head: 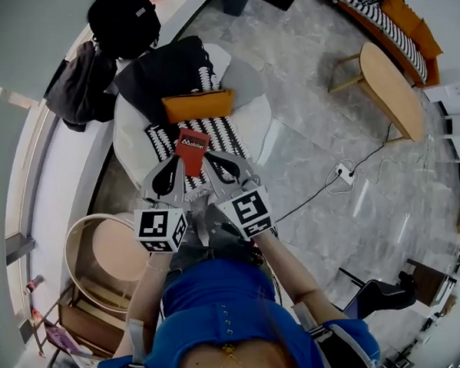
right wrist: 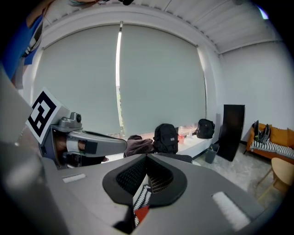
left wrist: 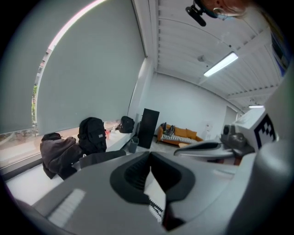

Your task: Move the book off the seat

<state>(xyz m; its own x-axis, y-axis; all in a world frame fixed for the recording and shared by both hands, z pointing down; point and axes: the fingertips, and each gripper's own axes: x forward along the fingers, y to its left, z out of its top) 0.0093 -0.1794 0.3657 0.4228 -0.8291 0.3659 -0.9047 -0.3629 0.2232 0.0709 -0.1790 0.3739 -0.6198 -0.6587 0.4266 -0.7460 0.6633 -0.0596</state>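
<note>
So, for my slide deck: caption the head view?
Left gripper and right gripper, shut, side by side over a red book on the striped seat; orange book beyond.

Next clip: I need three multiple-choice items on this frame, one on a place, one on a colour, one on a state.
1. Where is the orange book relative to the white seat? A on top of it; B on the floor beside it; C under it.
2. The flat item just ahead of both grippers is: A green; B red; C yellow.
3. The left gripper and right gripper are: A both shut; B both wide open; C left open, right shut.

Key: 1 A, the head view shows it lying on the seat. 2 B, it is red with white lettering. 3 A, each gripper view shows the jaws together with nothing held.
</note>
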